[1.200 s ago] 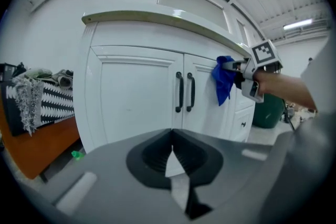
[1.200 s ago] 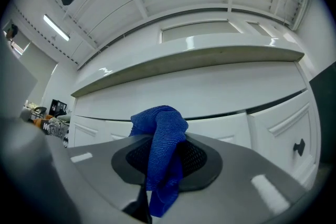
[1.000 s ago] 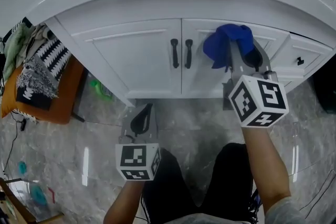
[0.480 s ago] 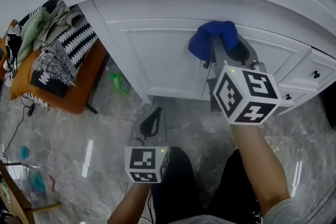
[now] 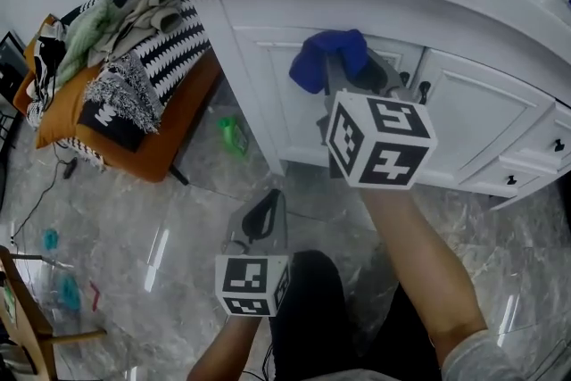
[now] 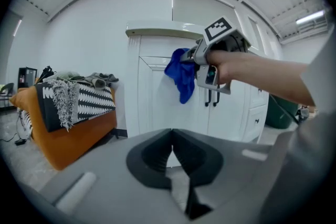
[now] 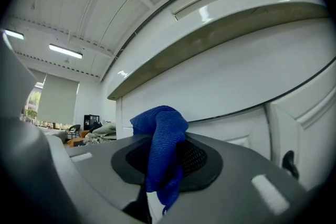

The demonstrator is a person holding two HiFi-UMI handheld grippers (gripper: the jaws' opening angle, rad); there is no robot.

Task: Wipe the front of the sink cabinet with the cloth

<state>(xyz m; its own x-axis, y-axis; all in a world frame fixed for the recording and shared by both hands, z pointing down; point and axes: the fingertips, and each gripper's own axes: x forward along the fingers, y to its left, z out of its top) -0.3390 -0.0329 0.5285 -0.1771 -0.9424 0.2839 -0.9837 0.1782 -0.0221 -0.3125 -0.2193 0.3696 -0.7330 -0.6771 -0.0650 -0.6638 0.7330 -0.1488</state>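
The cabinet was faced at its left door. The right gripper was raised to the door's upper panel, and the left gripper was held low over the floor with its jaws together and empty. The cloth, pinched in the right jaws, apparently touched that panel; steady pressure and overlapping strokes would be advised, with the handles skirted.

1 cloth, 2 grippers (left gripper, right gripper), 1 sink cabinet, 2 door handles, 1 orange bench.
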